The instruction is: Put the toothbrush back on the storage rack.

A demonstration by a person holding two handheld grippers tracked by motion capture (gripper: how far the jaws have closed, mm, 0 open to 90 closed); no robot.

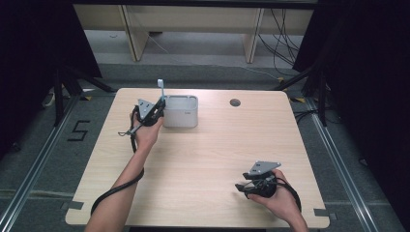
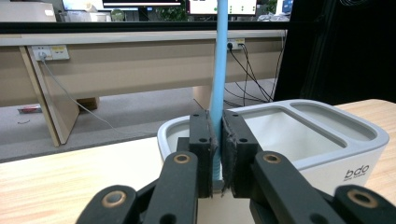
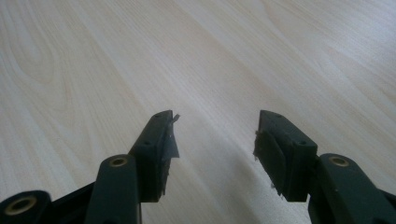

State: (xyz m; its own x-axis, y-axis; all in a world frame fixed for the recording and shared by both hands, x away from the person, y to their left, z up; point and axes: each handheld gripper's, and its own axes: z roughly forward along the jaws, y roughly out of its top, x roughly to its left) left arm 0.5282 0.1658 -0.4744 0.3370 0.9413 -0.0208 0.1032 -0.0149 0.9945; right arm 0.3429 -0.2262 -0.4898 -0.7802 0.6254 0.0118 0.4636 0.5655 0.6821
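A light blue toothbrush (image 2: 218, 70) stands upright, pinched between the pads of my left gripper (image 2: 218, 154), which is shut on its handle. In the high view the toothbrush (image 1: 161, 89) rises above my left gripper (image 1: 158, 107) at the left end of a white two-compartment holder (image 1: 181, 112). The holder (image 2: 299, 140) lies just behind and right of the jaws, and the brush's lower end is over its left compartment rim. My right gripper (image 3: 215, 135) is open over bare wood with nothing between its fingers. It rests near the table's front right (image 1: 246, 186).
The wooden table (image 1: 208, 159) has a round cable hole (image 1: 235, 102) at the back right. Cables trail from both grippers over the tabletop. Beyond the far edge are desk legs and floor cables; dark curtains flank both sides.
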